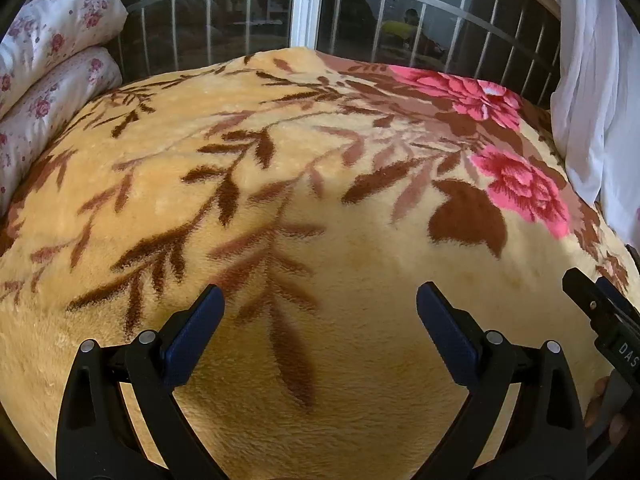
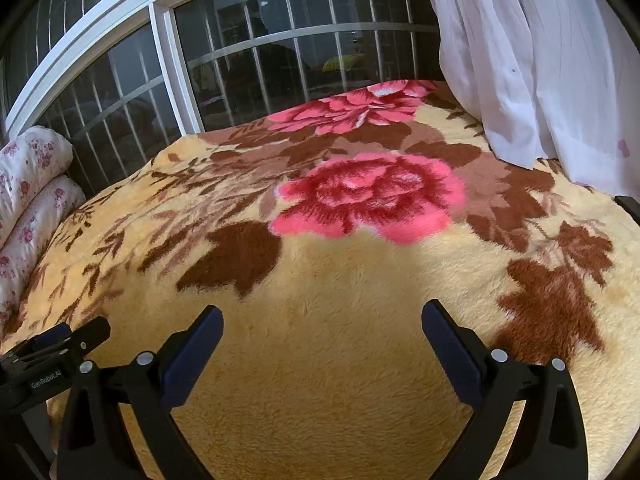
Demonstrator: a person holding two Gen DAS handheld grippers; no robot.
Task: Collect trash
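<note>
No trash shows in either view. My left gripper [image 1: 320, 300] is open and empty, hovering low over a yellow plush blanket [image 1: 300, 184] with brown leaves and pink flowers. My right gripper [image 2: 322, 320] is open and empty over the same blanket [image 2: 340, 280], to the right of the left one. The right gripper's body shows at the right edge of the left wrist view [image 1: 604, 312]. The left gripper's body shows at the lower left of the right wrist view [image 2: 52, 352].
Rolled floral bedding [image 1: 52, 92] lies along the left side, also in the right wrist view [image 2: 28, 200]. A barred window [image 1: 308, 12] runs behind the bed. A white curtain [image 2: 540, 60] hangs at the right, over the blanket's edge.
</note>
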